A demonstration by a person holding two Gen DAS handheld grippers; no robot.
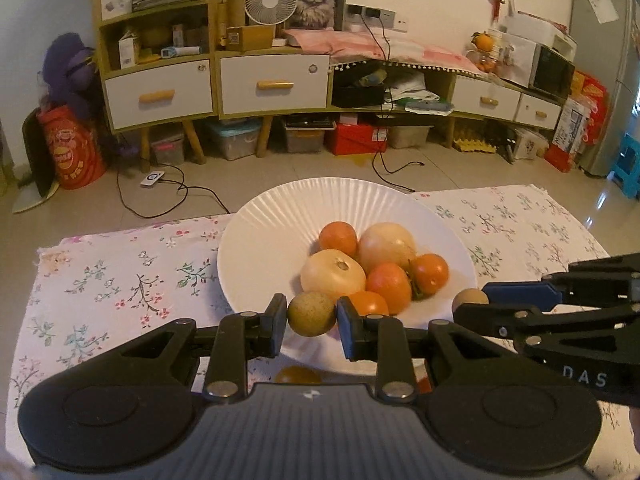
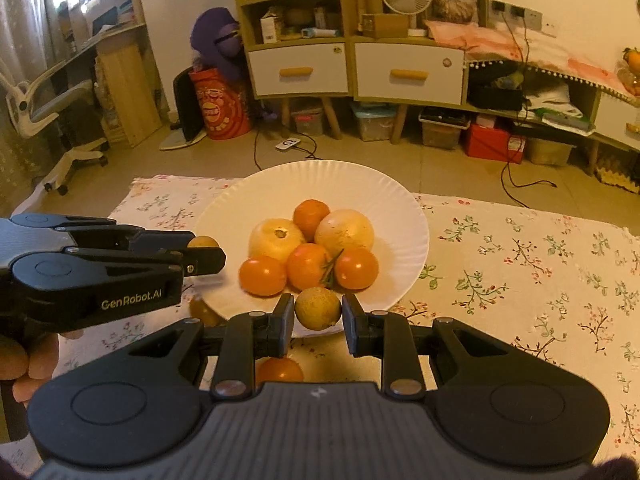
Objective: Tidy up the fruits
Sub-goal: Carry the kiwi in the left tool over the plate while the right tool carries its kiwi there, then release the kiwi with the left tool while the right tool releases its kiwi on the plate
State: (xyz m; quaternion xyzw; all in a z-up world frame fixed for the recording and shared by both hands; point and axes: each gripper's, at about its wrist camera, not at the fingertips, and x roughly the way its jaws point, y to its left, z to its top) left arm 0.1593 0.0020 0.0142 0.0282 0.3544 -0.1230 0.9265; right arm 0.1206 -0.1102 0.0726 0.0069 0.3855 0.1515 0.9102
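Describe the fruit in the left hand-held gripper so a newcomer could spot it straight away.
Find the white plate on the floral tablecloth. At its near rim, the left hand-held gripper pinches a small round fruit. It is dull brownish-green and speckled, unlike the glossy orange tomatoes and pale onions behind.

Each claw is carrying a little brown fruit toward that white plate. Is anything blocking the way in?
Nothing visible blocks it. The left gripper and right gripper each hold a small brown fruit at the near rim of the white plate. The piled fruit fills the middle, leaving bare plate around it.
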